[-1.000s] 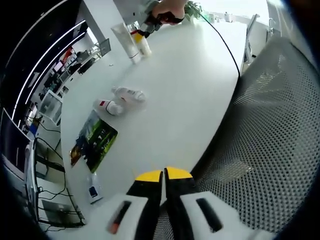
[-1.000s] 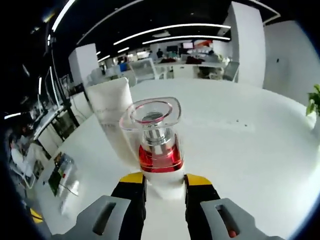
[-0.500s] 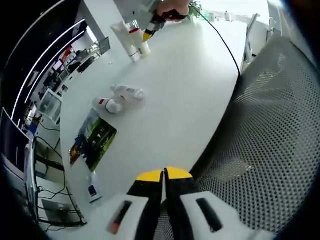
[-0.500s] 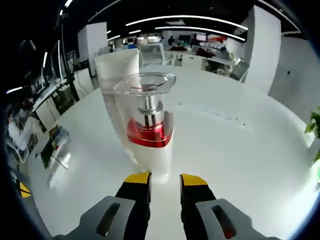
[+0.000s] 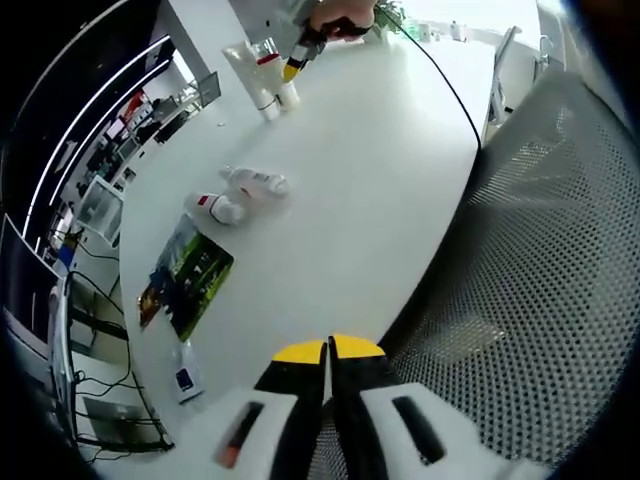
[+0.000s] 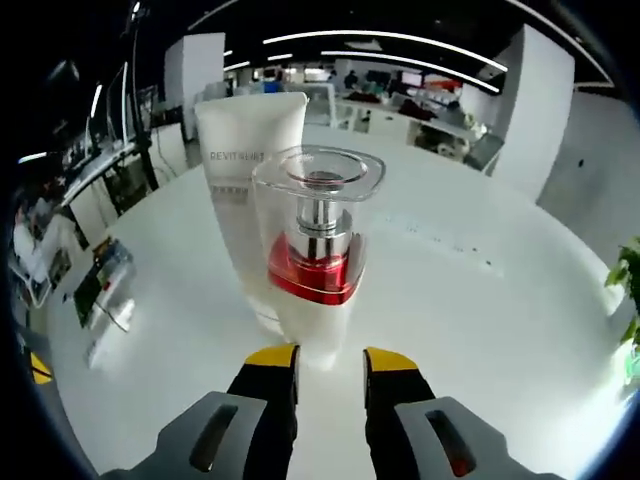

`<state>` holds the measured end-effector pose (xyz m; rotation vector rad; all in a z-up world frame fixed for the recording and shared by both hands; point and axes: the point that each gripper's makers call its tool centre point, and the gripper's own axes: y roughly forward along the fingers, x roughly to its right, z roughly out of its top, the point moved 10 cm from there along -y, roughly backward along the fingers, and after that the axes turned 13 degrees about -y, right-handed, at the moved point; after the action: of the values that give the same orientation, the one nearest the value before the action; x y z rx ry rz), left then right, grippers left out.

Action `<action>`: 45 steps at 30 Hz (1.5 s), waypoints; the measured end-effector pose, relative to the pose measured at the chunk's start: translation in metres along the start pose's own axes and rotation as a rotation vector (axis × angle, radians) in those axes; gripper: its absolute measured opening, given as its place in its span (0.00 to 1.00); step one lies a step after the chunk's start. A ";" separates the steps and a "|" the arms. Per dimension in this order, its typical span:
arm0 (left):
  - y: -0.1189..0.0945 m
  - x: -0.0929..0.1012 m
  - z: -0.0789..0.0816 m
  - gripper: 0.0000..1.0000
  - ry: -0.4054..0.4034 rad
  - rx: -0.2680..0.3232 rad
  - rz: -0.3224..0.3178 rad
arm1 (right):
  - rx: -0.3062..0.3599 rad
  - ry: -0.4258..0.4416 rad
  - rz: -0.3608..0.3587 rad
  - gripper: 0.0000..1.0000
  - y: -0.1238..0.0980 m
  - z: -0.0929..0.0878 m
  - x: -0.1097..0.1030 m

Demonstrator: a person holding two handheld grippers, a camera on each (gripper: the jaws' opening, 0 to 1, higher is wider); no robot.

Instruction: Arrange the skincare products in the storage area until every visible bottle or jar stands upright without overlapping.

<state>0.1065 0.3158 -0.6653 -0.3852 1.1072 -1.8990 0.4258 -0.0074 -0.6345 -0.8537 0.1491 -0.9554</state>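
Currently, step: pump bottle (image 6: 312,262) stood upright beside tube (image 6: 247,205).
Right gripper (image 6: 327,362): jaws apart, empty.
Left gripper (image 5: 328,349): jaws together, empty.
Next: raise two fallen bottles (image 5: 240,196).

Left gripper (image 5: 327,352): jaws together, nothing between them, held over the edge of the white table (image 5: 370,180) beside a mesh chair back (image 5: 545,280). Ahead of the fingertips: two bottles lying down (image 5: 243,195), touching; a printed leaflet (image 5: 187,277) nearer. Far ahead: the right gripper (image 5: 303,50) by an upright tube (image 5: 250,78) and pump bottle (image 5: 280,85).
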 end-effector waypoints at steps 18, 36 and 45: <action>0.001 0.000 -0.001 0.00 -0.003 -0.012 0.000 | 0.031 0.134 -0.101 0.24 -0.016 -0.006 0.023; 0.000 0.001 0.001 0.00 0.011 0.001 -0.003 | 0.142 -0.537 0.221 0.35 -0.064 0.131 0.021; -0.001 -0.001 0.000 0.00 0.000 -0.002 0.013 | -0.096 -0.813 0.357 0.26 -0.021 0.142 0.002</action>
<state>0.1068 0.3168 -0.6642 -0.3782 1.1090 -1.8865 0.4792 0.0666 -0.5232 -1.1967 -0.3469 -0.2225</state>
